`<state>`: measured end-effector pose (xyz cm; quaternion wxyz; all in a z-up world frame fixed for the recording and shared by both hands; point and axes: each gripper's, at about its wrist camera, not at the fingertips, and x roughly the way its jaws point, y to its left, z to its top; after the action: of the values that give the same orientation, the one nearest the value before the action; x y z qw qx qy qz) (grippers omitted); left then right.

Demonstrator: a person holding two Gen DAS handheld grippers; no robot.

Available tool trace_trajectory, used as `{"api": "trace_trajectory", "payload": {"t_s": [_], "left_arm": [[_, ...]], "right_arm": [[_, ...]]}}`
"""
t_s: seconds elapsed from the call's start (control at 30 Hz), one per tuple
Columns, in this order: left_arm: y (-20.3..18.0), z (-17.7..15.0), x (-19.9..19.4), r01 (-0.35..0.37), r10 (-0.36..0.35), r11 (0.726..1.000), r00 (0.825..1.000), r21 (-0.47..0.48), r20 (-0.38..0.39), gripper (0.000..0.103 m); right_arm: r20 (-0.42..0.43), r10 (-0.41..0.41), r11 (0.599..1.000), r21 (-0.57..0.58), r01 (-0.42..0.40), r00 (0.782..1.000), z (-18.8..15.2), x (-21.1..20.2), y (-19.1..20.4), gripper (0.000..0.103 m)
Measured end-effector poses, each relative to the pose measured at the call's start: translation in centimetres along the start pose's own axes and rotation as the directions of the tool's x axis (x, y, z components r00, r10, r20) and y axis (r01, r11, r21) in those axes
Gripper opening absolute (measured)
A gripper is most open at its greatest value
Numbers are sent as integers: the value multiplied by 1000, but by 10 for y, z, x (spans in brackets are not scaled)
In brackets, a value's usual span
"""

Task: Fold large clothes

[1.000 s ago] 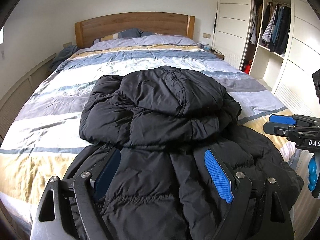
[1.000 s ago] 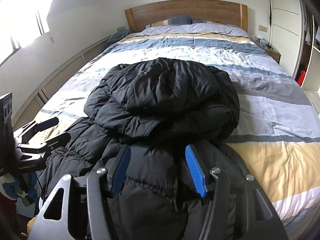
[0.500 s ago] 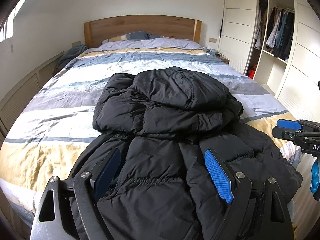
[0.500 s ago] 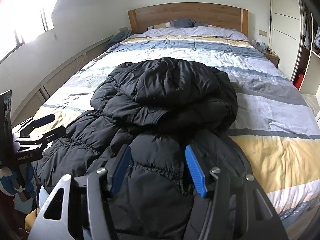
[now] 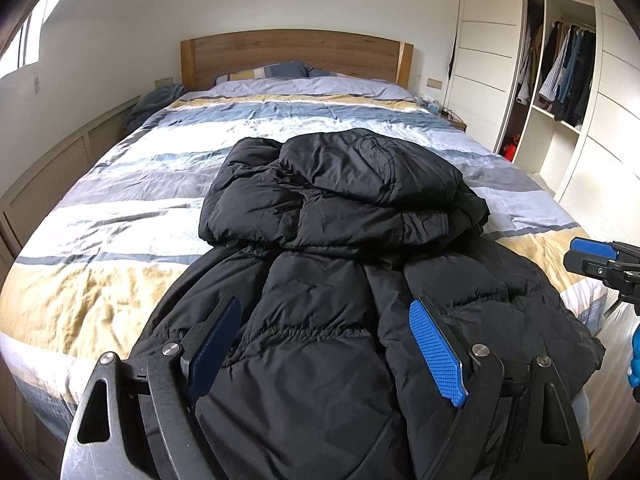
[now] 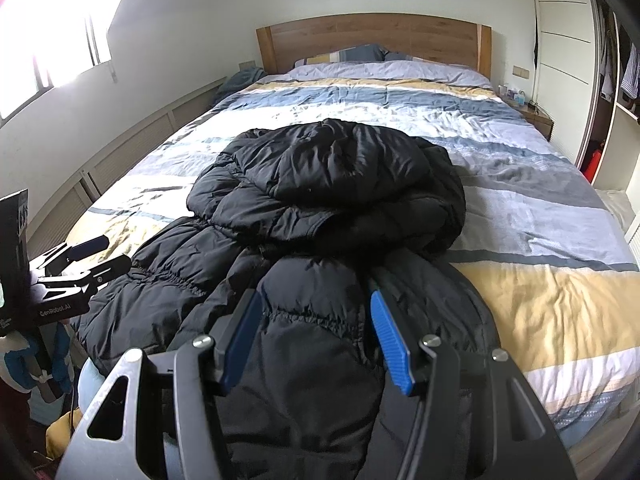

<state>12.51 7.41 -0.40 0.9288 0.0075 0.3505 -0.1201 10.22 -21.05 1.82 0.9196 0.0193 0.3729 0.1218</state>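
Striped bed (image 5: 120, 216) filled the frame; the black jacket (image 5: 340, 208) lay at centre, its top part folded. Both the left gripper (image 5: 324, 344) and right gripper (image 6: 316, 336) were spread, holding nothing. Next they probably should grasp the lower hem.

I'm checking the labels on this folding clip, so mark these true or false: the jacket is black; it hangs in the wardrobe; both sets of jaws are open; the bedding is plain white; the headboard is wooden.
1. The jacket is black. True.
2. It hangs in the wardrobe. False: it lies on the bed.
3. The left gripper and right gripper have open jaws. True.
4. The bedding is plain white. False: it is striped blue, grey, white and yellow.
5. The headboard is wooden. True.
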Motion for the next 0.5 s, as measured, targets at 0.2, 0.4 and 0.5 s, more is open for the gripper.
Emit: {"api": "trace_trajectory", "payload": {"t_s": [0.2, 0.4, 0.5], "left_arm": [[4, -7, -5, 0, 0, 1000, 1000, -17, -1, 87], [8, -12, -9, -13, 13, 1000, 1000, -29, 3, 90], [9, -14, -11, -31, 31, 999, 1000, -34, 4, 92]], "right_arm": [[5, -4, 1000, -1, 4, 1000, -8, -7, 2, 56], [10, -7, 1000, 10, 7, 1000, -14, -11, 1, 56], [14, -10, 1000, 17, 10, 1000, -17, -14, 0, 56]]}}
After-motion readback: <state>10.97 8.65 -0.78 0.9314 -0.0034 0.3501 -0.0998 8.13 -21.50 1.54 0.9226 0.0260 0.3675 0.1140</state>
